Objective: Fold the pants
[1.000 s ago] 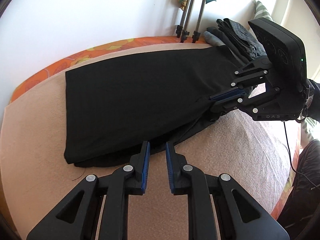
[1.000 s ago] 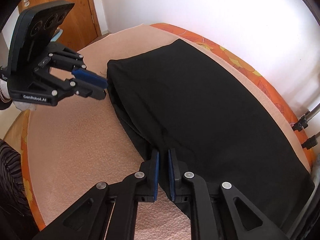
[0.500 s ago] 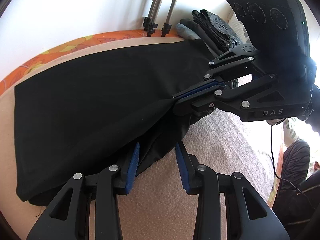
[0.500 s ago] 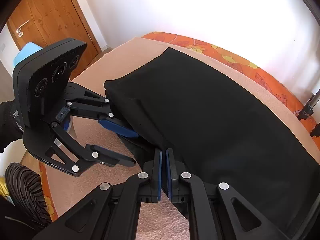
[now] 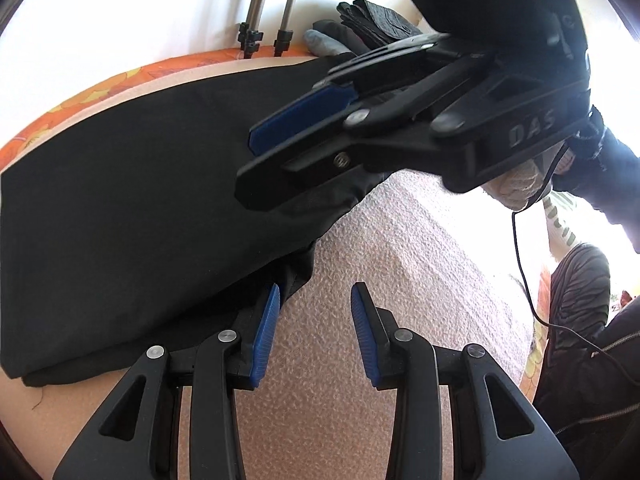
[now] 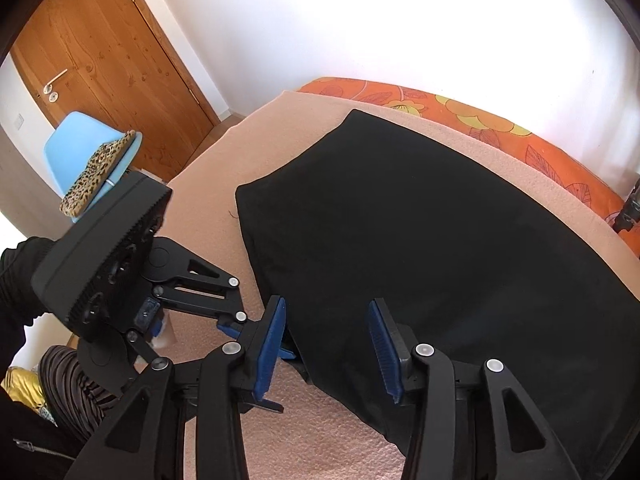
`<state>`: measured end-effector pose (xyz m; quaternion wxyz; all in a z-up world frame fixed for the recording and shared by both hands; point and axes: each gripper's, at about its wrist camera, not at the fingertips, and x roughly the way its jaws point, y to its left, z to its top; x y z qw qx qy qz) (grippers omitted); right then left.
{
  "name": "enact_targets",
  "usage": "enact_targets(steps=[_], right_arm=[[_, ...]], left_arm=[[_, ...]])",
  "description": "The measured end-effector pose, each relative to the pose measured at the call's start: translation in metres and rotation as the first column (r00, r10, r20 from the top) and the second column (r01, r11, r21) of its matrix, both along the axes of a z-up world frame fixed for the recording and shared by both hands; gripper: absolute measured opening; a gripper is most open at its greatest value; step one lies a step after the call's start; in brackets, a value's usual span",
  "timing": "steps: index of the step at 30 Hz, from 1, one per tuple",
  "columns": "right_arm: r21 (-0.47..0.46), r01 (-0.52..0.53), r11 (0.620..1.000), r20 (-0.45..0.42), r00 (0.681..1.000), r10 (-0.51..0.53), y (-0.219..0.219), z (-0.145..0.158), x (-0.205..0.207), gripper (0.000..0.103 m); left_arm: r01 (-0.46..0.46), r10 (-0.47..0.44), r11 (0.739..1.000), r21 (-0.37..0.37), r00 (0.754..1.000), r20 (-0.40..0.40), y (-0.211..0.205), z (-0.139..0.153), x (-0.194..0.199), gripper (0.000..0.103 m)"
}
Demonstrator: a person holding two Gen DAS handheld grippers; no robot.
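The black pants (image 5: pixel 132 184) lie folded lengthwise on the peach blanket (image 5: pixel 392 264); they also show in the right wrist view (image 6: pixel 420 232). My left gripper (image 5: pixel 314 300) is open at the near edge of the pants, its left finger against the crotch fabric. My right gripper (image 6: pixel 326 316) is open and hovers just above the pants' near edge. It also shows from the side in the left wrist view (image 5: pixel 260 168), close above the fabric. The left gripper appears in the right wrist view (image 6: pixel 256 332) right beside the right one.
Tripod legs (image 5: pixel 268 12) and a pile of dark folded clothes (image 5: pixel 372 16) stand at the far end of the bed. An orange flowered sheet (image 6: pixel 480 120) edges the wall side. A blue chair (image 6: pixel 88 152) and a wooden door (image 6: pixel 108 64) are beyond the bed.
My right gripper has let go of the pants and opened, rising off the fabric. My left gripper has opened wider and moved right along the pants' edge, close beside the right one.
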<state>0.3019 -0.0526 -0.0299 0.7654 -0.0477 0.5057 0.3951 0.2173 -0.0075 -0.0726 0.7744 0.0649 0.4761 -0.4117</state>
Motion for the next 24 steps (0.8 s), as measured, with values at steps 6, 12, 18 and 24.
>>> enact_targets(steps=[6,12,18,24], right_arm=[[-0.092,-0.066,0.994,0.003,0.998,0.066,0.022,-0.025,-0.012,0.031],[-0.14,-0.067,0.988,-0.001,0.998,0.068,0.024,-0.036,-0.015,0.031],[-0.177,-0.079,0.981,0.012,0.997,0.083,0.022,-0.038,-0.024,0.031],[-0.21,-0.074,0.975,0.034,0.996,0.083,0.018,-0.037,-0.028,0.022]], left_arm=[[-0.15,0.149,0.988,0.034,0.988,0.033,0.058,0.025,-0.011,0.035],[-0.438,0.44,0.897,0.065,0.897,-0.027,0.127,0.022,0.005,0.036],[-0.658,0.646,0.753,0.01,0.735,-0.206,0.166,0.001,0.032,0.05],[-0.715,0.685,0.699,-0.021,0.678,-0.268,0.168,-0.009,0.045,0.05]])
